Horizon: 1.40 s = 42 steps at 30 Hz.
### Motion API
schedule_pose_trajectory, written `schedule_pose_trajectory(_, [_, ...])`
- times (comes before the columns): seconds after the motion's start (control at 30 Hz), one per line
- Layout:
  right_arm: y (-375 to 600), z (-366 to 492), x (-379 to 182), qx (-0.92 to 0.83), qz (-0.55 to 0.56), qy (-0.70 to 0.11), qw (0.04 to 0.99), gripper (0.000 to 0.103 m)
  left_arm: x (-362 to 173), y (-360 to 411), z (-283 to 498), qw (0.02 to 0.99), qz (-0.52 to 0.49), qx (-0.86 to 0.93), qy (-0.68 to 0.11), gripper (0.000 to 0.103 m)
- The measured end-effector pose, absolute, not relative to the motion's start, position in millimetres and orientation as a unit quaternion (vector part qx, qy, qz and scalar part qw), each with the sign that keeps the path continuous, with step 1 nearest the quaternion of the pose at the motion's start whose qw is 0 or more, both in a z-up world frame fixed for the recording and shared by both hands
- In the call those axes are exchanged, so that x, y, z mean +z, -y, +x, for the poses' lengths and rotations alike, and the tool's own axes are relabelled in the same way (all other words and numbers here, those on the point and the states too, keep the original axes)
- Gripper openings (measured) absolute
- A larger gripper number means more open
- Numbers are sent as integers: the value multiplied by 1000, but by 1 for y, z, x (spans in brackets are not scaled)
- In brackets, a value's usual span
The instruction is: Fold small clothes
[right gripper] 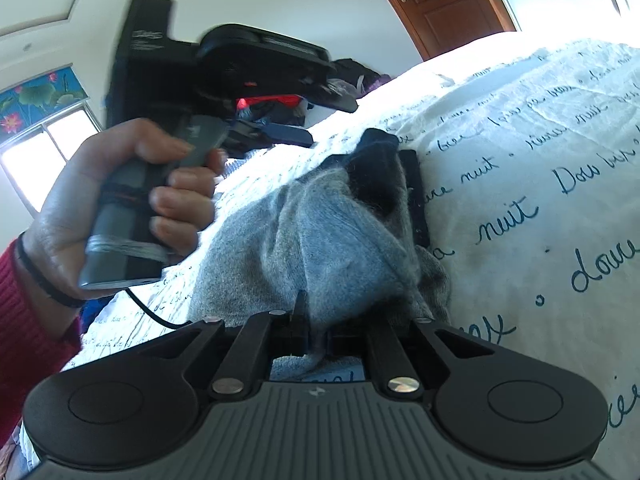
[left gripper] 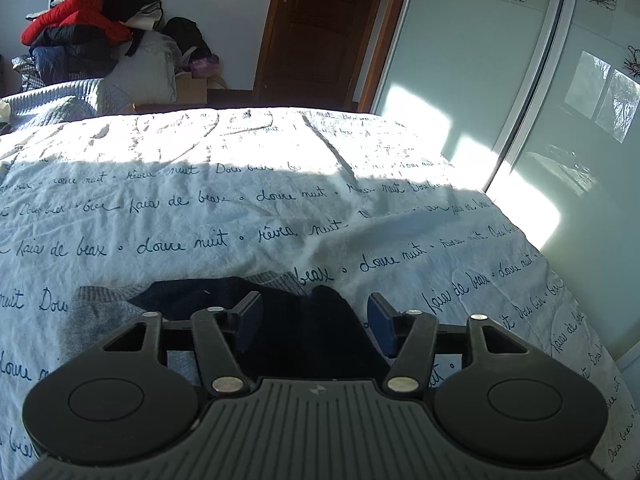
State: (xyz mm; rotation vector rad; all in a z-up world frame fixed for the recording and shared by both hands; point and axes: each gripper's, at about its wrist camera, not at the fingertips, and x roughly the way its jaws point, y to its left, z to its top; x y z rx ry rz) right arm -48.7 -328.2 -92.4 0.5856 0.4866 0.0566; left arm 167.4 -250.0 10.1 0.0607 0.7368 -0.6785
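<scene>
Grey knitted garment (right gripper: 320, 240) bunched directly ahead of the right gripper (right gripper: 316, 336), whose jaws are clamped on its near fold. Bed cover (left gripper: 240, 208) printed with script reading "douce nuit" and "de beaux". Left gripper (left gripper: 316, 320) stands with jaws apart; the garment's dark part (left gripper: 312, 320) lies between them, pads not pressing it.
</scene>
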Motion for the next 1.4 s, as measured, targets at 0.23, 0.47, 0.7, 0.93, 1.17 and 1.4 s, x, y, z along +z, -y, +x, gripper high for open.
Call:
schedule_pose_trajectory(0.23, [345, -52, -102, 27, 338, -245, 908, 21, 12, 193, 145, 895, 57, -303, -322, 75])
schedule_pose_trajectory(0.47, [356, -56, -106, 43, 387, -226, 893, 43, -5, 137, 112, 895, 59, -307, -319, 80])
schedule_pose_trajectory(0.7, [362, -58, -114, 21, 416, -232, 879, 10, -26, 112, 84, 892, 85, -301, -326, 81])
schedule_pose_trajectory(0.93, [366, -74, -91, 29, 345, -257, 902, 30, -37, 83, 100, 888, 18, -304, -346, 89])
schedule_pose_trajectory(1.17, [399, -52, -65, 75, 326, -225, 915, 98, -61, 57, 131, 829, -140, -343, -419, 89])
schedule_pose_trajectory(1.4, [410, 4, -92, 120, 344, -294, 883, 98, -73, 47, 135, 806, -174, -369, -429, 90])
